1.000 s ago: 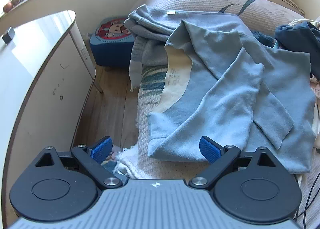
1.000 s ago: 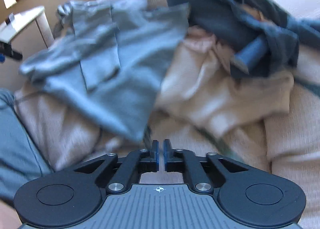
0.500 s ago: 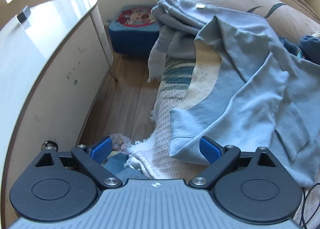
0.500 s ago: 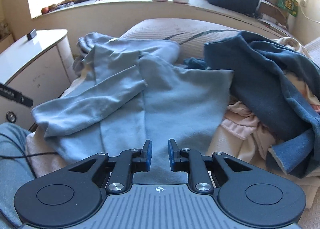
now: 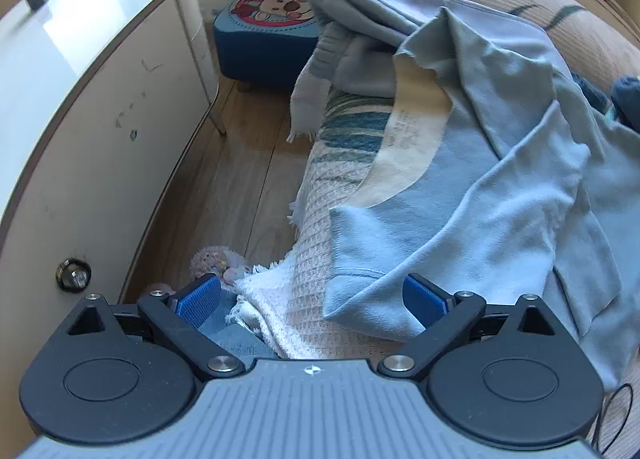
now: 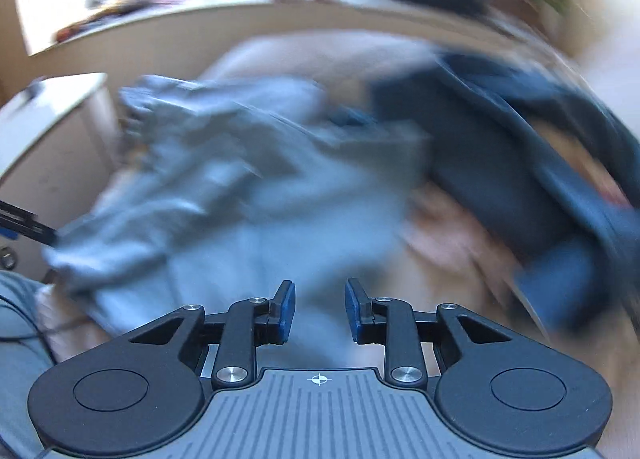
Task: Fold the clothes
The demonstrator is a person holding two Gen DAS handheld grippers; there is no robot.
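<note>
Bed's [image 5: 320, 195] got a light blue sweatshirt [image 5: 500, 187] sprawled out; left gripper [image 5: 312, 301] fingers wide apart, right gripper [image 6: 318, 309] partly spread, both empty.

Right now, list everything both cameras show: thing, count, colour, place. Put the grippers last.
light blue sweatshirt: one, pale blue, spread on the bed, cuff between the left fingers.
grey-blue knit garment: one, bunched at the bed's far edge.
dark blue garment: one, navy, heaped right of the sweatshirt; blurred.
bed cover: one, cream, fringed.
cabinet: one, cream, left of the bed.
cartoon stool: one, blue, on the wood floor.
left gripper: one, black with blue pads, open.
right gripper: one, same colours, open over the sweatshirt.
</note>
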